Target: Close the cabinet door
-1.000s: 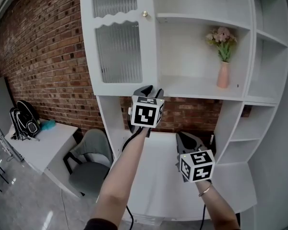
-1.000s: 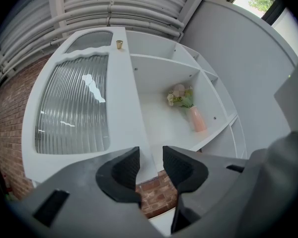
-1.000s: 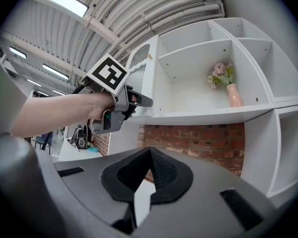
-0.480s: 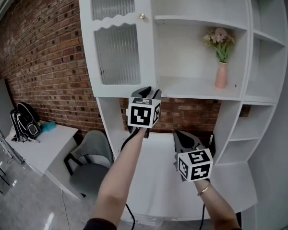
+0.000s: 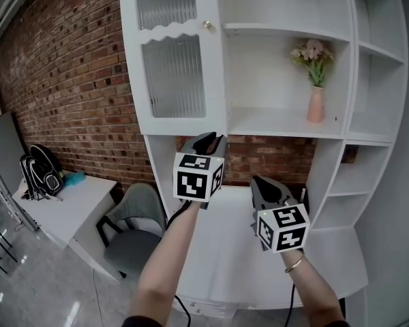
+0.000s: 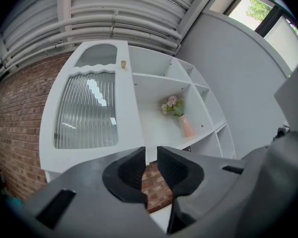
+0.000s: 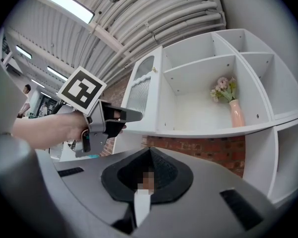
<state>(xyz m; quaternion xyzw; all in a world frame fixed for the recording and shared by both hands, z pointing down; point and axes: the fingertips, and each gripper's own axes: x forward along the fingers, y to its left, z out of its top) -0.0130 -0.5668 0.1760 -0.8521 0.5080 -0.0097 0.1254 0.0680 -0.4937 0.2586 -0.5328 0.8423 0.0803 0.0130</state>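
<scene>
The white cabinet door (image 5: 174, 73), with ribbed glass and a small brass knob (image 5: 206, 24), covers the cabinet's left compartment and looks flush with the frame. My left gripper (image 5: 208, 139) hangs below the door's lower right corner, apart from it. Its jaws are closing and stand a narrow gap apart, with nothing between them (image 6: 150, 157). The door (image 6: 87, 110) fills the left of the left gripper view. My right gripper (image 5: 262, 182) is lower and to the right, shut and empty (image 7: 149, 152). In the right gripper view the left gripper (image 7: 131, 115) points at the door's bottom edge.
A pink vase with flowers (image 5: 316, 104) stands on the open shelf to the right of the door. A white desk (image 5: 225, 251) lies below both grippers. A grey chair (image 5: 133, 216) and a side table with a backpack (image 5: 41, 172) are at the left by the brick wall.
The left gripper has drawn back from the cabinet toward me and its jaws have narrowed. The right gripper has risen slightly.
</scene>
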